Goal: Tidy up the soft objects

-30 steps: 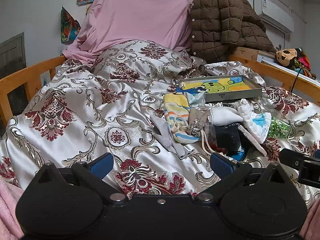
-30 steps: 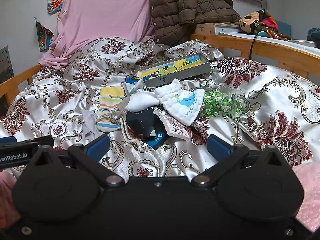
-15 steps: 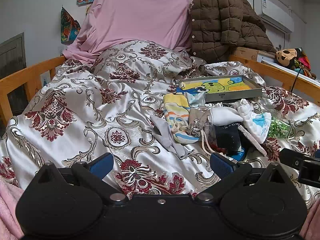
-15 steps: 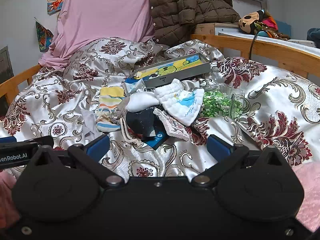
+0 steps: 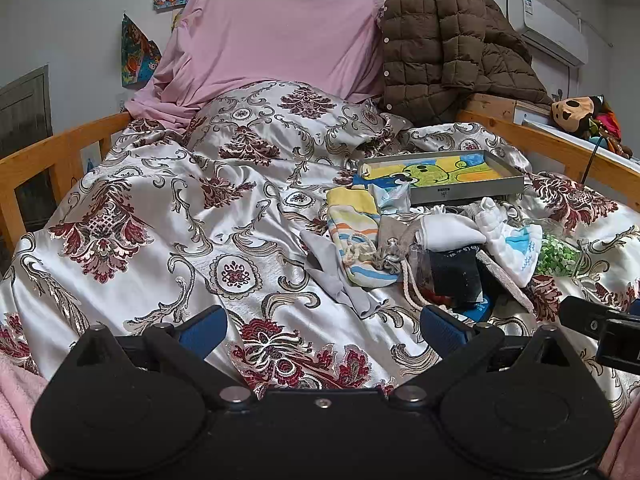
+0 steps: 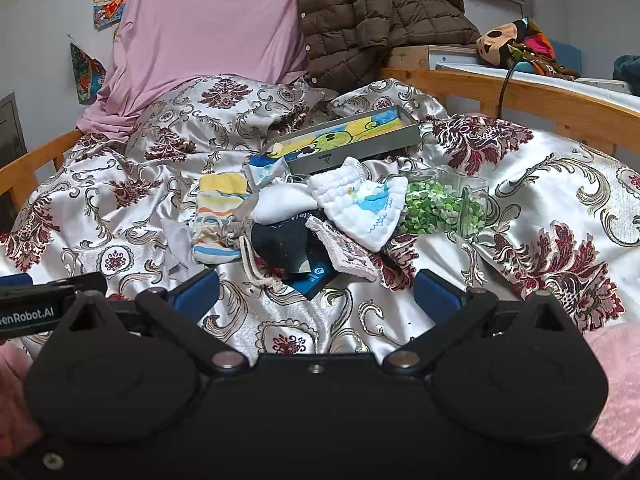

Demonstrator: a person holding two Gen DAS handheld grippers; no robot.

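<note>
A heap of small soft items lies on the patterned satin bedspread point(image 5: 168, 240): a striped yellow-and-blue sock point(image 5: 358, 236), a grey cloth point(image 5: 336, 276), a white folded cloth point(image 5: 450, 232), a white drawstring pouch with a blue print point(image 6: 362, 210) and a dark sock point(image 6: 282, 246). My left gripper point(image 5: 324, 326) hovers open near the bed's front, left of the heap, holding nothing. My right gripper point(image 6: 316, 292) is open too, just short of the heap, with only bedspread between its blue fingers point(image 6: 194, 294).
A shallow grey box with a cartoon picture point(image 5: 444, 174) lies behind the heap. A clear container of green bits point(image 6: 442, 206) sits to its right. Wooden rails point(image 5: 48, 156) line both sides. A pink sheet point(image 5: 280, 28) and brown jacket point(image 5: 448, 44) hang behind.
</note>
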